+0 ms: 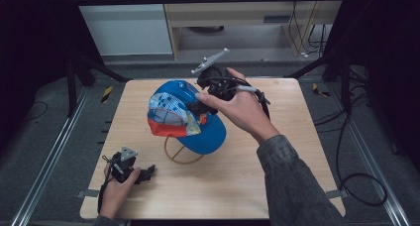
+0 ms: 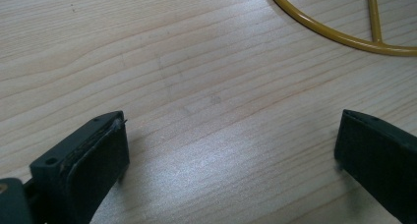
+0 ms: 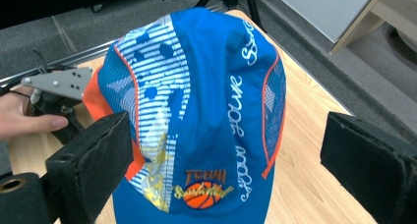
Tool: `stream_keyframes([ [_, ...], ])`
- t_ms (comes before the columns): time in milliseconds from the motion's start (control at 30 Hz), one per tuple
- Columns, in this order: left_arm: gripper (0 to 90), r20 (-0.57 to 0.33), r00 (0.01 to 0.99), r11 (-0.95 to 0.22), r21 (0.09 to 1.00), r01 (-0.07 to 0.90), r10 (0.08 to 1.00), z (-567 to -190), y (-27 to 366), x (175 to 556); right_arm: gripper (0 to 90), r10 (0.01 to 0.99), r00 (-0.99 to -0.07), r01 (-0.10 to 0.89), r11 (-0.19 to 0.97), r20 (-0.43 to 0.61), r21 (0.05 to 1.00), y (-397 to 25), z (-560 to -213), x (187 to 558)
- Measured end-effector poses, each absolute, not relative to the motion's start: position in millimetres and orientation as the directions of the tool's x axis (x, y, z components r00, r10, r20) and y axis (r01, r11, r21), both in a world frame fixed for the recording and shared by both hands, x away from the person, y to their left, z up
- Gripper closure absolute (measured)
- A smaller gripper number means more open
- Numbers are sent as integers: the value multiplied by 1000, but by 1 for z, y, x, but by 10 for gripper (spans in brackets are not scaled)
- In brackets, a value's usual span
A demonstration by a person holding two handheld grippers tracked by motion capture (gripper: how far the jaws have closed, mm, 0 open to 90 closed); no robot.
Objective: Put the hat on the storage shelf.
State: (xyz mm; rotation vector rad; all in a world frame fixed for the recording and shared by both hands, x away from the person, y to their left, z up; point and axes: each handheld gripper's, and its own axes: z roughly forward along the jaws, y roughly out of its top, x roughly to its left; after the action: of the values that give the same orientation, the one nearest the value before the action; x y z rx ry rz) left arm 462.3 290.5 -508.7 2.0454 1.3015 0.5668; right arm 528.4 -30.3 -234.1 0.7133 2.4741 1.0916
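Observation:
A blue cap (image 1: 190, 114) with white striped panels and orange trim sits on a yellow wire stand (image 1: 181, 154) in the middle of the wooden table (image 1: 277, 176). My right gripper (image 1: 202, 104) hovers just over the cap's far side, open. In the right gripper view its jaws stand wide apart on either side of the cap (image 3: 206, 111), and I cannot tell whether they touch it. My left gripper (image 1: 147, 172) rests open on the table near the front left corner. In the left gripper view the stand's ring (image 2: 339, 35) lies ahead of the left gripper (image 2: 231, 150).
Black frame posts (image 1: 74, 72) stand at the table's back corners. Cables (image 1: 356, 181) trail over the floor on the right. A light wood cabinet (image 1: 237, 18) stands behind the table. Bare wood spreads across the table's front and right.

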Motion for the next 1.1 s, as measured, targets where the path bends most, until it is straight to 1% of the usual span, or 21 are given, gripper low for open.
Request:
stream_keyframes([
  [167, 0, 20, 419, -308, 710, 633, 908, -509, 291, 462, 91, 576, -809, 309, 585, -116, 750, -37, -237, 524],
  [600, 0, 21, 420, -309, 710, 633, 907, -509, 291, 462, 93, 596, -795, 309, 563, -117, 766, -57, -244, 516],
  [1100, 0, 21, 420, -309, 710, 633, 907, -509, 291, 462, 95, 626, -771, 325, 540, -113, 776, -82, -253, 517],
])
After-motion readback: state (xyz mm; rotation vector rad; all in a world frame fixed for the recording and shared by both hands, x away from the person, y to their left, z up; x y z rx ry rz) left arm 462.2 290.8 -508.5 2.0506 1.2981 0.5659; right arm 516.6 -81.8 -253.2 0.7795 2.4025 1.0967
